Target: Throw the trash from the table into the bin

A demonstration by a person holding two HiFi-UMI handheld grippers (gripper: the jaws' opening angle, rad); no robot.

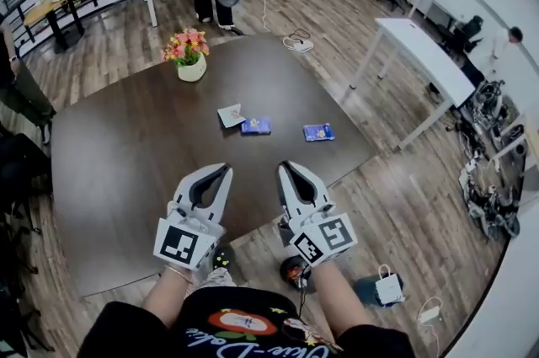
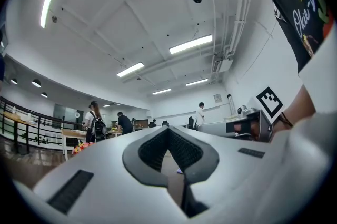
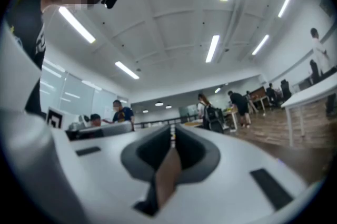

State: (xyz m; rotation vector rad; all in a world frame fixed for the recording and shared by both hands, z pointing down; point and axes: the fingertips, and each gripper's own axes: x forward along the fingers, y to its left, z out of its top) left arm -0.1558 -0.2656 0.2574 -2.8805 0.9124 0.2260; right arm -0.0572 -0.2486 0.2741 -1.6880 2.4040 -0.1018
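On the dark brown table (image 1: 118, 154) lie three bits of trash: a white paper scrap (image 1: 231, 115), a blue wrapper (image 1: 256, 125) next to it, and a second blue wrapper (image 1: 318, 131) further right. Both grippers hover over the table's near part, side by side, short of the trash. My left gripper (image 1: 226, 169) is shut with nothing in it, its tips meeting in the left gripper view (image 2: 168, 129). My right gripper (image 1: 284, 166) is also shut and empty, its jaws closed together in the right gripper view (image 3: 172, 128). No bin is clearly in view.
A white pot of pink and orange flowers (image 1: 192, 55) stands at the table's far side. A white table (image 1: 421, 53) is off to the right, with people further back. A white bag (image 1: 389, 287) and a dark round object (image 1: 295, 269) sit on the floor by my feet.
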